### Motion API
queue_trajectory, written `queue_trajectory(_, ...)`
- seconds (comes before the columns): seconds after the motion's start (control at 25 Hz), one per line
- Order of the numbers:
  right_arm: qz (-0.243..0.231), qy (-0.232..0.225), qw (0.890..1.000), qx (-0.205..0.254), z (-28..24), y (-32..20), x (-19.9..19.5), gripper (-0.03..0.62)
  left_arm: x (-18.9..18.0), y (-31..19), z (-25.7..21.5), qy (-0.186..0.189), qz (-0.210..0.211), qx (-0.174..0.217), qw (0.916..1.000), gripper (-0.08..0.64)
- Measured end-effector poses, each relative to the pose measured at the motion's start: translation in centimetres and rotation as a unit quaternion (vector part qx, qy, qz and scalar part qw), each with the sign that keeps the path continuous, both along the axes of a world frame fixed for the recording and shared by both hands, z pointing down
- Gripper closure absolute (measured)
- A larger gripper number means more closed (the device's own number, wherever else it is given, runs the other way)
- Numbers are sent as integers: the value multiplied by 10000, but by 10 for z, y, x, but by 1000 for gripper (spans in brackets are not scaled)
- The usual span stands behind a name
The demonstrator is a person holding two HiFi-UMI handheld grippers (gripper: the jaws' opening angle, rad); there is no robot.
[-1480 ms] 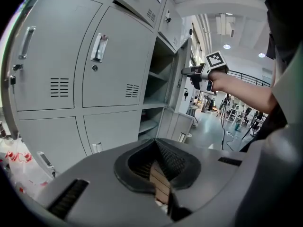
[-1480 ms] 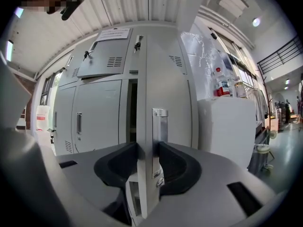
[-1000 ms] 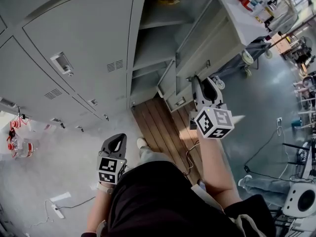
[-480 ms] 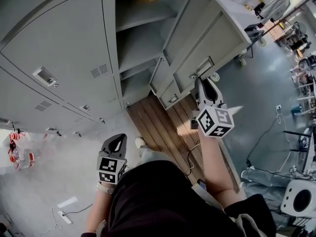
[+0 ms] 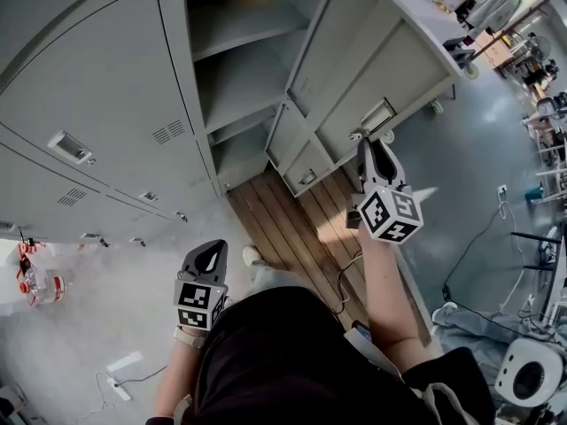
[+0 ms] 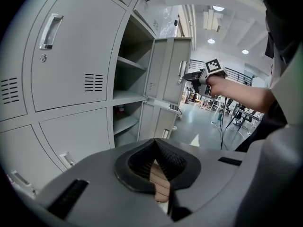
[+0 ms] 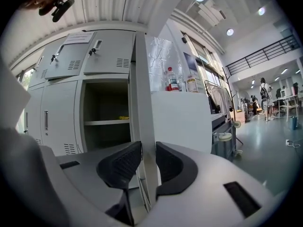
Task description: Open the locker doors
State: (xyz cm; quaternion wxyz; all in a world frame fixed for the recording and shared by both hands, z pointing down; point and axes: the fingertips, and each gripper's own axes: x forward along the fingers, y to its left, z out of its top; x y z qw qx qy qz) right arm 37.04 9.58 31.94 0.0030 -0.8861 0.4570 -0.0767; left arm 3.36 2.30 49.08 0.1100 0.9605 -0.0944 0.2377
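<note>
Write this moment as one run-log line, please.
right gripper: jaws just closed in, clamped on edge of open locker door | left gripper: shut, empty | closed lockers: untouched

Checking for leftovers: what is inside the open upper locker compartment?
A shelf with a small yellow object on it; nothing else shows. The right gripper, shut on the open door edge, covers the floor of the compartment.

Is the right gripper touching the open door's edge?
Touching: the right gripper view shows the right gripper fingers, just closing, pressing the door edge from both sides.
</note>
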Motion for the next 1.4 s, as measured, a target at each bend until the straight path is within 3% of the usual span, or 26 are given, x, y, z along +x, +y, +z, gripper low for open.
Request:
queue_trajectory(0.36,211,-648,9975,-165,41,17,22,476,7,0,1,-13,-72,15,10000,541)
queue_trajectory(0.8,306,-888,9952,-281,64,24,16,482,-4,-2,1,-50,-180,27,9998,541)
queue_trajectory(1.12,-150,-931,9945,-460,76,-8,-29,526,-28,-10,-7,138,-501,-59,9986,541)
queue_trajectory(1.4,-1157,-961,9869,-586,88,-67,-108,552,-73,-28,-15,225,-932,61,9954,541)
